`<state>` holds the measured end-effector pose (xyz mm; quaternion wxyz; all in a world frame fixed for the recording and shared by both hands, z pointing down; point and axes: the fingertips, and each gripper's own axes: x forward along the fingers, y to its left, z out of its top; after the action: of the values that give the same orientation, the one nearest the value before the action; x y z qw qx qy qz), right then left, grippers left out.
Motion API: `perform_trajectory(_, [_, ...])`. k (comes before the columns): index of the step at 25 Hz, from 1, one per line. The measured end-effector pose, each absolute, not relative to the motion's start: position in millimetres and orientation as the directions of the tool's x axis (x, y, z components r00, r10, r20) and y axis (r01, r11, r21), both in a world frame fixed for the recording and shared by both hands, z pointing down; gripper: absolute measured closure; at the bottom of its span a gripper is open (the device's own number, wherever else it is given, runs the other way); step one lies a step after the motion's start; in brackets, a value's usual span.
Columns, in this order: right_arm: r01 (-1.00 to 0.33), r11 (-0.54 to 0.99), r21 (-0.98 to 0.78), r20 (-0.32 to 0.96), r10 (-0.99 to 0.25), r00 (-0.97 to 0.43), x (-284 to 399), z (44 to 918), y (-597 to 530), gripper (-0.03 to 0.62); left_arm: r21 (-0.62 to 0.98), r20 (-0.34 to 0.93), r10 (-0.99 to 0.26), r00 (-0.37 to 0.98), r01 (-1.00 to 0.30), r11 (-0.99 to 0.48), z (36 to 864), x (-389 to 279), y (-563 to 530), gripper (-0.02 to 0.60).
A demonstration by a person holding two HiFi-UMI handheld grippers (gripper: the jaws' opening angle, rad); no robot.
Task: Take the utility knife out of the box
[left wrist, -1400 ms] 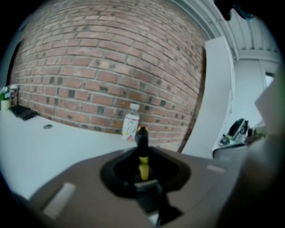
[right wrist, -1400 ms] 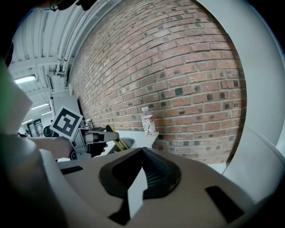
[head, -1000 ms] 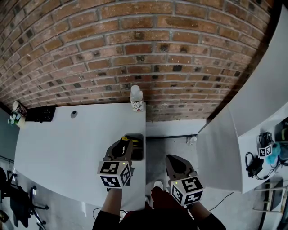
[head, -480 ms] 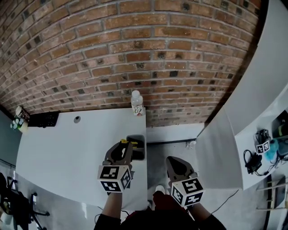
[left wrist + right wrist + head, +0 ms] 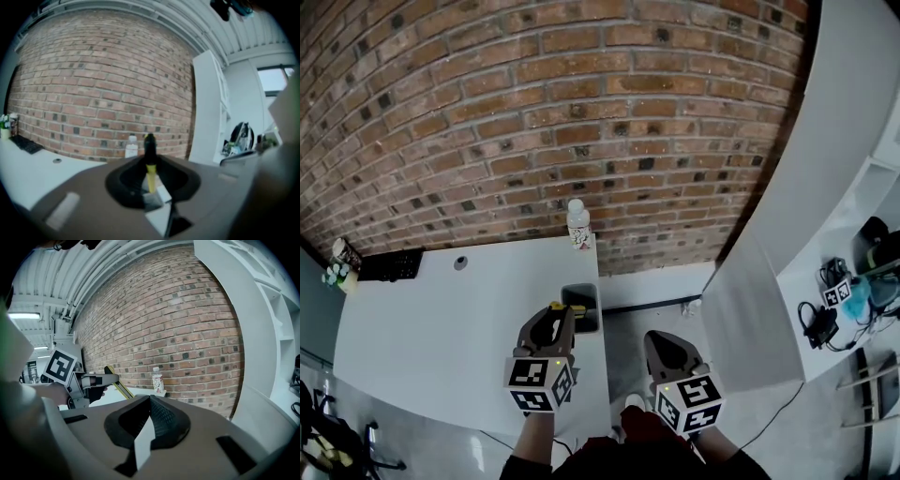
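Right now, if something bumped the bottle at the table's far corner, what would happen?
The bottle stands tall and narrow, so it would probably tip easily. Being round, it would likely roll. It sits by the table edge, so it might fall off.

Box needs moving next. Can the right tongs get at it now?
Probably yes. The box sits at the table edge nearest the right tongs, nothing between them. Those tongs are shut, so must open first. The left tongs, holding the utility knife, hover at its left.
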<state>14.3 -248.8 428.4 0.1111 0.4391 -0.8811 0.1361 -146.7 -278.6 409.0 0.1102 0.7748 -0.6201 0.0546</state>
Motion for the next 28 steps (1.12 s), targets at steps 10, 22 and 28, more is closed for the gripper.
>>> perform_trajectory(10, [-0.839, 0.531, -0.12, 0.281, -0.792, -0.541, 26, 417, -212, 0.586, 0.076, 0.173, -0.94, 0.292, -0.956, -0.283, 391, -133, -244, 0.506])
perform_trajectory(22, [-0.893, 0.439, -0.104, 0.268, -0.852, -0.45, 45, 411, -161, 0.586, 0.076, 0.149, -0.906, 0.396, -0.918, -0.388, 384, -110, -198, 0.506])
perform_trajectory(28, [-0.916, 0.391, -0.094, 0.265, -0.877, -0.402, 55, 409, -140, 0.586, 0.085, 0.15, -0.881, 0.448, -0.894, -0.44, 386, -96, -179, 0.506])
